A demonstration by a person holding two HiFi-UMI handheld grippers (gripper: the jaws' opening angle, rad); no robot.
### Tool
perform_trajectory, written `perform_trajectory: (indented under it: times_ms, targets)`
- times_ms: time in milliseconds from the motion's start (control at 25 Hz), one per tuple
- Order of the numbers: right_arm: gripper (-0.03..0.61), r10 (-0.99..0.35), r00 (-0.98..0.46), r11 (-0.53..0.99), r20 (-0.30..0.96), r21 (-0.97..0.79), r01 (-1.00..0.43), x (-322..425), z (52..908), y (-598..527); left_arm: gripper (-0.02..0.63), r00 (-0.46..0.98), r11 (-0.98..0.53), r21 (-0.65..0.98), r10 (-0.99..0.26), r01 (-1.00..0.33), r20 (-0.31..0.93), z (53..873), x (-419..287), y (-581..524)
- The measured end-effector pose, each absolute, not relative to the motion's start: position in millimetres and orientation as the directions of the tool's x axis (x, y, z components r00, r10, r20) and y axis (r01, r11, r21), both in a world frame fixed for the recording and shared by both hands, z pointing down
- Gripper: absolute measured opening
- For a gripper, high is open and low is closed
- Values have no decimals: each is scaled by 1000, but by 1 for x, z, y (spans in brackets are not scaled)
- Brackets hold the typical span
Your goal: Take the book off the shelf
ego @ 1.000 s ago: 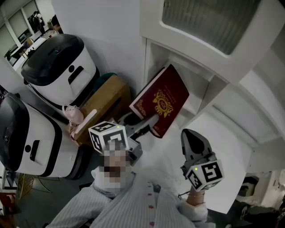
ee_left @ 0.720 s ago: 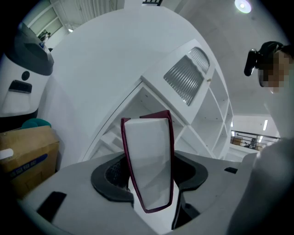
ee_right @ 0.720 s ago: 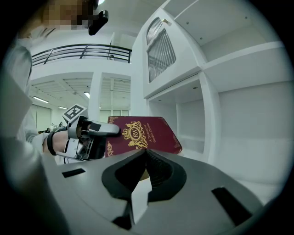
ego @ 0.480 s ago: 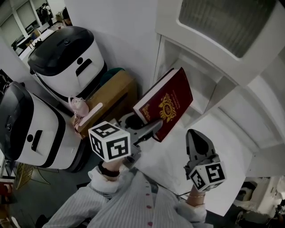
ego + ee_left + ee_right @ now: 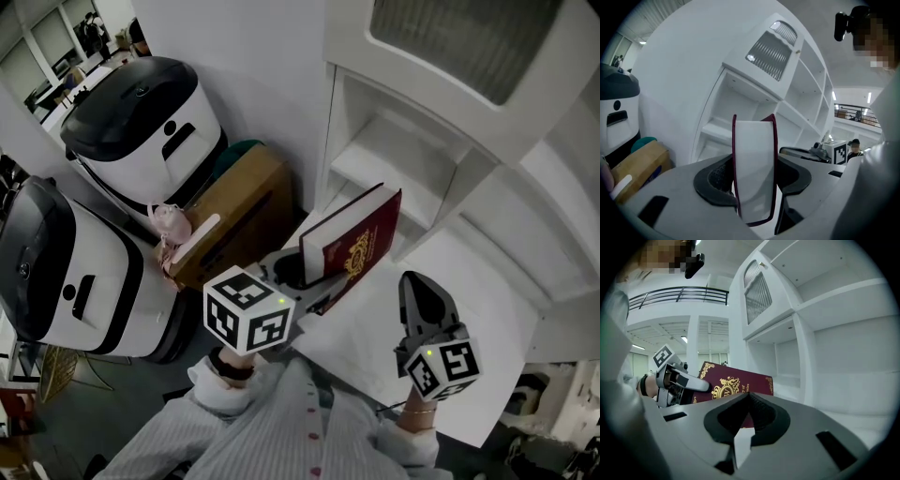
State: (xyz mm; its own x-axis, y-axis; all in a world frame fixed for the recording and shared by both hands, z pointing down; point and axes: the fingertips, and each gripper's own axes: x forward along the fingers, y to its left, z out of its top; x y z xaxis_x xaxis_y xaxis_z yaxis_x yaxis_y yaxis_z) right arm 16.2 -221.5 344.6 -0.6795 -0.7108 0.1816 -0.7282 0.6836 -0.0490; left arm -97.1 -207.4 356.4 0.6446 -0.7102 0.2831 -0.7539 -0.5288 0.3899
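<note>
1. White machine [image 5: 56, 272] with a black top, at the far left; a second machine [image 5: 141, 122] of the same kind is stood behind it.
2. Cardboard box [image 5: 234, 211], brown, set beside the machines against the white wall. A pink object [image 5: 169, 230] is lying at its left corner, and a teal item [image 5: 239, 150] is partly hidden behind it.
3. Left gripper [image 5: 309, 281], carried low in the middle, with its marker cube [image 5: 248, 314] nearest the camera. Its jaws have just been drawn a little closer and are clamped on the book [image 5: 354, 246], one against each cover, as seen in the left gripper view.
4. Book, dark red with a gold crest on the cover. It is held in the air by its lower end and tilted, with the white page edge turned up and left. It is out of the compartments and in front of the white shelf unit [image 5: 403, 159], above the white surface [image 5: 487, 309].
5. Right gripper [image 5: 420, 286], held just right of the book and apart from it. Its jaws are closed together with nothing between them, and the crested cover is seen beyond them in the right gripper view.
6. Striped shirt [image 5: 281, 431], at the bottom edge, belonging to the person.
</note>
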Motion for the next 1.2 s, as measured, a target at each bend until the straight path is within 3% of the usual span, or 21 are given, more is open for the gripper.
perform_trajectory:
  times_ms: [1200]
  targets:
    - [14, -906, -376, 382, 194, -6, -924, 165, 335, -168, 239, 876, -796, 385, -355, -467, 327, 381, 82, -178]
